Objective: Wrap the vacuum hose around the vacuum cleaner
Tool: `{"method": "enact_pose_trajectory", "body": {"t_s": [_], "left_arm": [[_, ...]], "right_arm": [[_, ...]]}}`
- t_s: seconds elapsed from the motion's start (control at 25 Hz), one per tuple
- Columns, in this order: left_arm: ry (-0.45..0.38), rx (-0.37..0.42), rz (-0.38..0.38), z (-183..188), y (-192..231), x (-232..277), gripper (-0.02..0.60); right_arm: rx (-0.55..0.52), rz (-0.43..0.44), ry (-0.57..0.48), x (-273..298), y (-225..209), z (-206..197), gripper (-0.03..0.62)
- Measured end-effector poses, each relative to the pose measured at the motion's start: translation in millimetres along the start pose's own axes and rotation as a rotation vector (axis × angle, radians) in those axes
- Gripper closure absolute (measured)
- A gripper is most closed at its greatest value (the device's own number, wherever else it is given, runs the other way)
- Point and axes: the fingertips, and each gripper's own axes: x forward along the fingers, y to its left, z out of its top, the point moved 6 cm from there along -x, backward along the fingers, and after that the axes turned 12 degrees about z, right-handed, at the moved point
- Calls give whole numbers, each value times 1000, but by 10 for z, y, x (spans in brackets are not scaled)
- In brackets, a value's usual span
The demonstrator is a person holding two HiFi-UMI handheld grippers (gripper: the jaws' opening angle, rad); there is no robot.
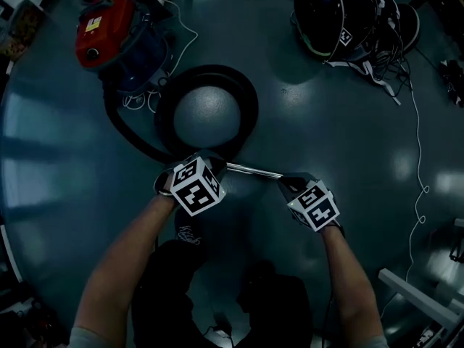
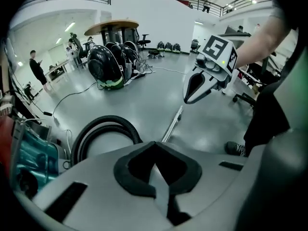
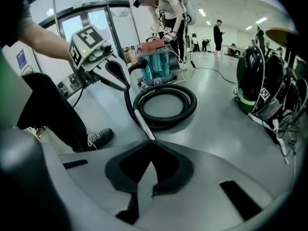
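Ribbed matt black plastic hose (image 1: 251,107) ahead of the left gripper (image 1: 218,167); polished metal tube (image 1: 254,170); glossy red plastic vacuum cleaner (image 1: 103,25); smooth, shiny floor (image 1: 341,143).

From the head, the marker cubes (image 1: 197,185) cover both pairs of jaws, so the two ends of the metal tube (image 1: 254,170) vanish beneath them. On the left gripper (image 2: 155,144), the vacuum cleaner (image 2: 26,160), left of the jaws, is cut off by the picture's edge. The hose (image 2: 103,123) ahead of the jaws dips behind the gripper's own body. On the right gripper (image 3: 149,142), the tube's near end disappears where the jaws meet.
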Motion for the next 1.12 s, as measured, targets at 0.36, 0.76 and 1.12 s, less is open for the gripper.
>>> {"method": "enact_pose_trajectory", "body": {"t_s": [0.36,0.76,1.12], "left_arm": [[-101,-243,88,834,-311,-1802,574],[-243,-352,222,1889,-932,-4016,574],[-370,-492,206,2540,-1479,-5408,574]], "right_arm": [[77,-26,-264,-1557,1061,963,591],[77,-32,-458,-3489,2463,1546,591],[78,-80,-556,-4707,3431,1911,591]]}}
